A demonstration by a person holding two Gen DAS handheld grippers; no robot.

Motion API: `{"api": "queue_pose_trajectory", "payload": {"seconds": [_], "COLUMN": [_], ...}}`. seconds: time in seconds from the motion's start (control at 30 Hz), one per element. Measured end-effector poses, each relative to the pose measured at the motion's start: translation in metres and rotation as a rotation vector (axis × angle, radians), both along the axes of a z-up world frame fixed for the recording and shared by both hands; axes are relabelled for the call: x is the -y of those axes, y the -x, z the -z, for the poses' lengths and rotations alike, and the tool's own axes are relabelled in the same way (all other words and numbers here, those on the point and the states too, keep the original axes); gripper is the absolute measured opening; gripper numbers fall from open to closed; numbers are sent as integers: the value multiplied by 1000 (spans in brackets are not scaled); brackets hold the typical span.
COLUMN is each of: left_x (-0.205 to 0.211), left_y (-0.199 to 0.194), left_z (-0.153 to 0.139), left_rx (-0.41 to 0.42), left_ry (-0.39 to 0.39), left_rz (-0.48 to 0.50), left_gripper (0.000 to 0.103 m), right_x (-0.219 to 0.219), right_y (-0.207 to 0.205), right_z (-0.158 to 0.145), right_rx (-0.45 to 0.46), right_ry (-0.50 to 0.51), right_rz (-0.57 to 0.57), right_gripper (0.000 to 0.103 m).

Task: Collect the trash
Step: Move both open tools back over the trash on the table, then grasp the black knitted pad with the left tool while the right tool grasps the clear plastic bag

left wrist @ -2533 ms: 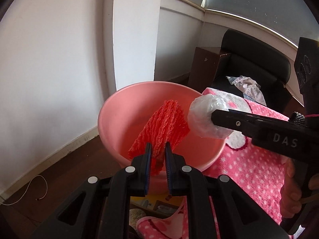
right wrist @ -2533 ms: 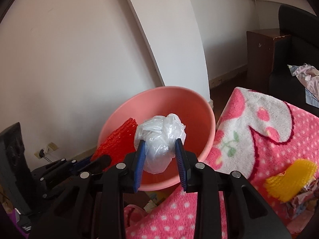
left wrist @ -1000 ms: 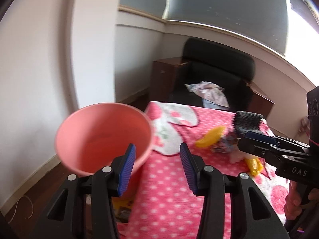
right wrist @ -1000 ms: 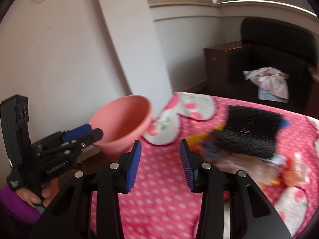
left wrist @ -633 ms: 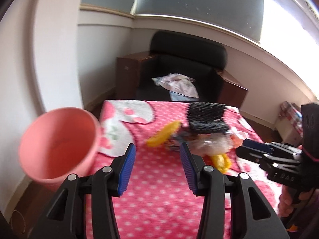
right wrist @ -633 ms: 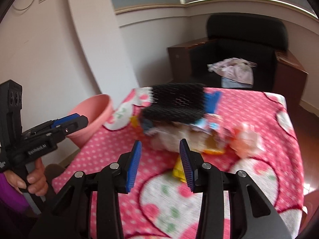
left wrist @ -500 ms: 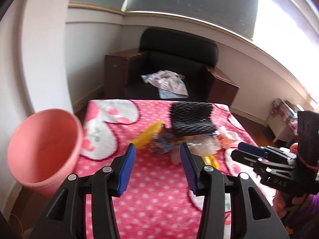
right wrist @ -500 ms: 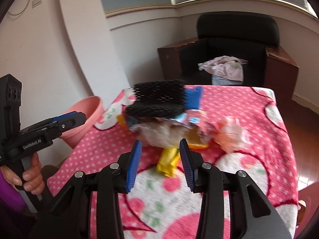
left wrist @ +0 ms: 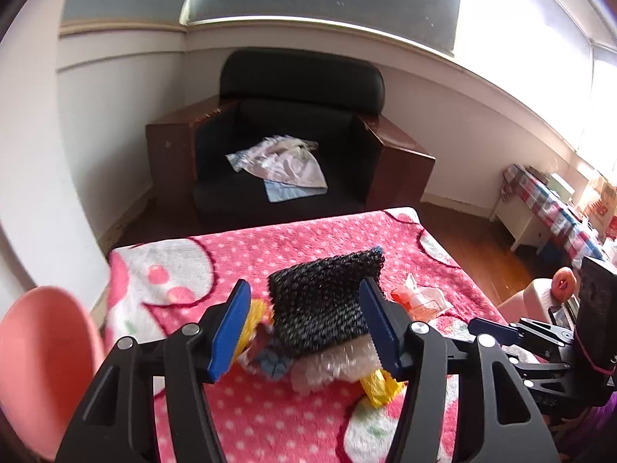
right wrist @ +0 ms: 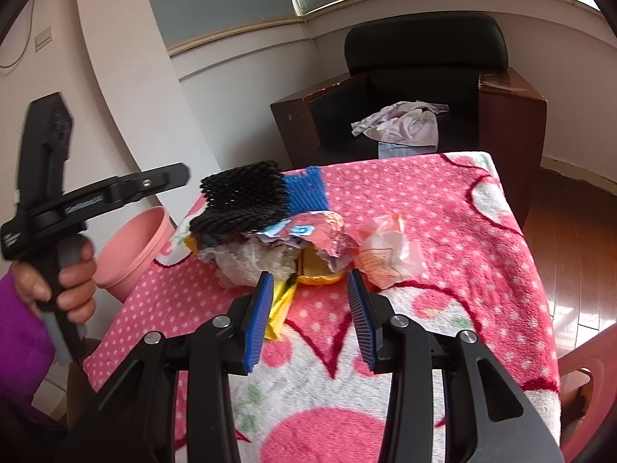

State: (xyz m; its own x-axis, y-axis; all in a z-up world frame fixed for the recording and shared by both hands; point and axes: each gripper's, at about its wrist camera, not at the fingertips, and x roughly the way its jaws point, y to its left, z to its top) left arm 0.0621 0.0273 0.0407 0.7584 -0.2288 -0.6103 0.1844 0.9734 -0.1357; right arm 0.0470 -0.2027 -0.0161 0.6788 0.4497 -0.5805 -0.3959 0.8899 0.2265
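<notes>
A trash pile lies on the pink polka-dot blanket [right wrist: 443, 208]: a black foam net [left wrist: 324, 305] [right wrist: 243, 200], a blue net [right wrist: 306, 189], crumpled clear plastic [left wrist: 335, 366] [right wrist: 250, 262], a foil wrapper [right wrist: 308, 231], a yellow wrapper [left wrist: 380, 384] [right wrist: 281, 301] and an orange-white bag [left wrist: 418, 301] [right wrist: 389, 250]. My left gripper [left wrist: 304, 328] hovers short of the black net, its jaws opening and empty. My right gripper [right wrist: 308, 289] is open and empty just before the yellow wrapper. The pink basin [left wrist: 42, 366] [right wrist: 131, 247] stands off the table's left side.
A black armchair [left wrist: 293, 123] with crumpled cloths [left wrist: 281, 162] stands beyond the table. A hand in a purple sleeve [right wrist: 73, 281] holds the left gripper's handle. A low table with a plaid cover [left wrist: 547, 204] is at the far right, on wooden floor.
Both grippers have let go of the red net and the plastic bag. They swung right from the basin to the trash pile. The left jaws are wider than half a second ago.
</notes>
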Motion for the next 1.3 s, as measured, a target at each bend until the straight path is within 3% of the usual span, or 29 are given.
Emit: {"api": "queue_pose_trajectory", "payload": {"seconds": [0.27,0.33,0.4,0.5,0.57,1.03,1.23,1.3], "left_x": [-2,1,5,12,17,12,1,-3], "left_y": [-41,-42,-39,-31,-23,28,42,48], "left_z": [24,28,28,26,24,0,-4,-6], "left_rx": [-47,-50,-40,-23,-10,45,41,42], "left_ry": [30,29,20,24,25,90,107,110], "left_rz": [18,33,50,80,95,66,14,-1], "left_gripper": [60,52,34,16,12,10,10,10], "right_x": [29,35,38,42,42,44,38,38], "right_y": [-14,-19,-24,-34,-40,-78,-77,-74], "right_z": [4,4,6,10,12,36,35,34], "right_rx": [-30,-39,-49,-79,-92,-192,-173,-172], "right_ry": [-35,-52,-65,-87,-88,-68,-61,-63], "right_rz": [66,81,92,100,105,102,78,84], "right_gripper": [41,41,41,41,41,41,40,35]}}
